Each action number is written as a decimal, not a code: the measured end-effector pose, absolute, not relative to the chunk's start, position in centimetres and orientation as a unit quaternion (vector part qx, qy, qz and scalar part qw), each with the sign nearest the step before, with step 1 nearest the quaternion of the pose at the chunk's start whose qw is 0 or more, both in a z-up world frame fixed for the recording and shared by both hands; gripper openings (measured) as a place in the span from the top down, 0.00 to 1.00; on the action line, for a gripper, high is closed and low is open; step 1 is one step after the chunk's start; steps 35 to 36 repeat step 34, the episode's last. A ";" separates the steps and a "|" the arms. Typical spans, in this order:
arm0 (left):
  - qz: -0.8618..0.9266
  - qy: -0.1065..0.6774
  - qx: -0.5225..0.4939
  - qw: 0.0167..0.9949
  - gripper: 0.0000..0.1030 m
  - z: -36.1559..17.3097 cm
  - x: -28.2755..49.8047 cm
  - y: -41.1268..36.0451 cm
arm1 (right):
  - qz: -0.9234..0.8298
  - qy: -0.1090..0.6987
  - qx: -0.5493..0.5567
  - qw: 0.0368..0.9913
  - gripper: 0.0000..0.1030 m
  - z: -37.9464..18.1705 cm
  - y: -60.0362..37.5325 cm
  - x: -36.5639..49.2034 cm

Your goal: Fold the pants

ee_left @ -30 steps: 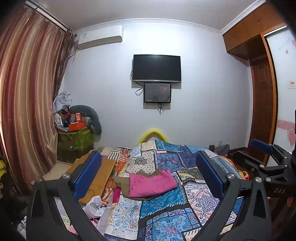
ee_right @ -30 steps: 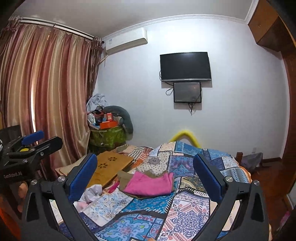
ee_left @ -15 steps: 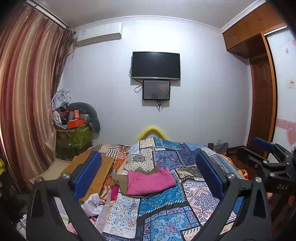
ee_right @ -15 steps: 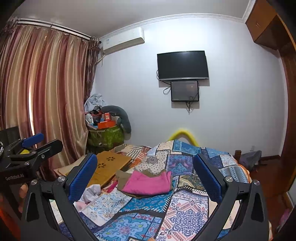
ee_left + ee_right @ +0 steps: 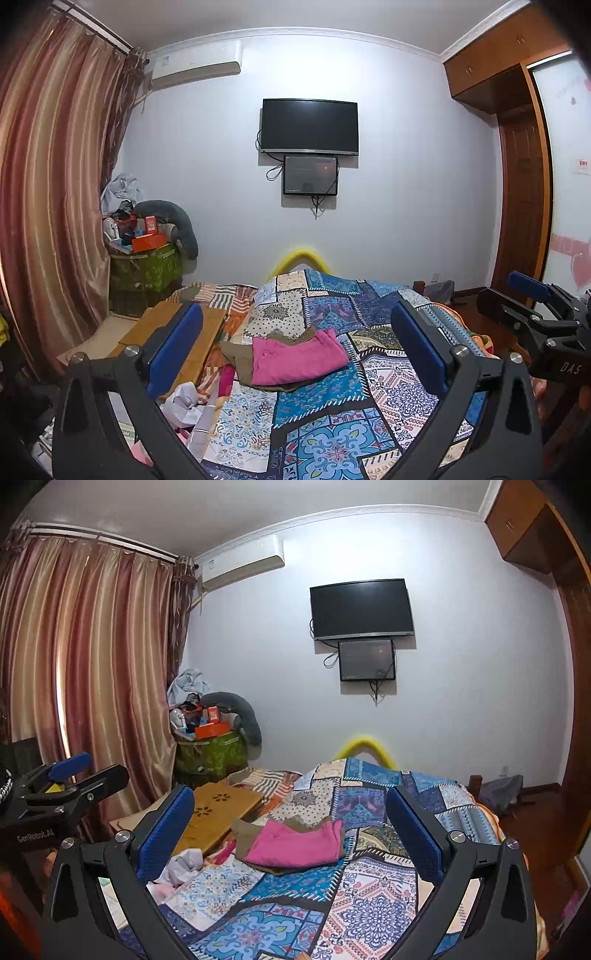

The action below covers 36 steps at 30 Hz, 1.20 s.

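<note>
Pants (image 5: 297, 360), pink, lie folded on an olive garment (image 5: 236, 356) mid-quilt (image 5: 332, 417), ahead of and below both tongs, well apart from either. Long axis runs roughly left-right across the view. Left gripper (image 5: 295, 354): jaws wide, empty. Right gripper (image 5: 291, 836): jaws wide, empty. Pants sit near centre in both views; neither arm is clearly nearer. Judgement: folding looks largely done.
</note>
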<state>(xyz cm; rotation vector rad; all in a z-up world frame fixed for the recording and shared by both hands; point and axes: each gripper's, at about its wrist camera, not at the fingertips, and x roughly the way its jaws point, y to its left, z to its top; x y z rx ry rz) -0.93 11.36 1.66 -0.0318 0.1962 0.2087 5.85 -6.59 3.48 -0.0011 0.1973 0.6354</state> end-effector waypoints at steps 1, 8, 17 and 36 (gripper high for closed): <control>0.103 0.098 -0.017 0.990 0.00 1.7 -1.0 11.4 | 0.312 0.097 0.000 0.945 0.00 3.5 -6.6 5.9; 0.098 0.100 -0.017 0.990 0.00 1.7 -0.8 11.2 | 0.316 0.100 -0.003 0.943 0.00 3.4 -6.4 5.9; 0.081 0.098 -0.023 0.992 0.00 2.0 -0.8 11.2 | 0.317 0.100 -0.004 0.943 0.00 3.5 -6.4 5.9; 0.078 0.111 -0.022 0.990 0.00 1.6 -0.1 11.2 | 0.318 0.106 0.000 0.942 0.00 3.1 -6.4 6.2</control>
